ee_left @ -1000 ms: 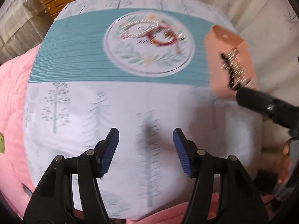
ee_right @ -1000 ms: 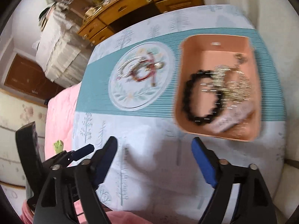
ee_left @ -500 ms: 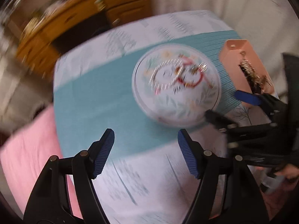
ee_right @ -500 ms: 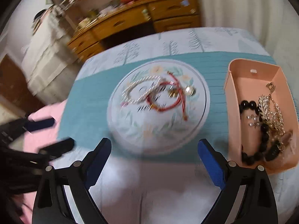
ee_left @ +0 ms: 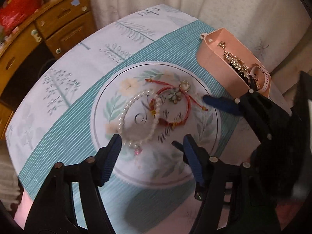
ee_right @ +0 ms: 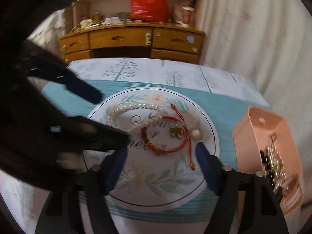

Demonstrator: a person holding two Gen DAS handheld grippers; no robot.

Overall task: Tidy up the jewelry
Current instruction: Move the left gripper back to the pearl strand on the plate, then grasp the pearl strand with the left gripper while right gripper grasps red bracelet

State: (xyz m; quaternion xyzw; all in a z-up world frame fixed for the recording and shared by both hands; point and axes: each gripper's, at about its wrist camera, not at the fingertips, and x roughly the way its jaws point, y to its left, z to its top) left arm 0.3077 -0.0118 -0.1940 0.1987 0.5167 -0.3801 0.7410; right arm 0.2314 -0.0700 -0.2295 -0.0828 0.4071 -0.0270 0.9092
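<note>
A round floral plate (ee_left: pixel 197 167) (ee_right: pixel 148 191) carries a pearl bracelet (ee_left: pixel 124 113) (ee_right: pixel 134 107), a red cord bracelet (ee_left: pixel 187 109) (ee_right: pixel 175 149), a gold flower charm (ee_left: pixel 174 97) and a round pearl piece (ee_left: pixel 184 86). My left gripper (ee_left: pixel 152 142) (ee_right: pixel 105 115) hangs low over the plate's near side, jaws closing. The pearl bracelet's near end lies between its fingers, untouched. My right gripper (ee_right: pixel 160 153) (ee_left: pixel 197 124) comes in from the right, jaws also closing. The red bracelet lies between its fingers, and nothing is gripped.
A pink tray (ee_left: pixel 214 58) (ee_right: pixel 247 132) to the right of the plate holds black beads, gold pieces and a pink strap. A tree-print cloth with a teal band (ee_left: pixel 64 117) covers the table. A wooden desk with drawers (ee_right: pixel 126 39) and a curtain stand behind it.
Both grippers have swung in and dropped from the table's near side to right over the plate, now close together. The right jaws have narrowed. The jewelry has not moved.
</note>
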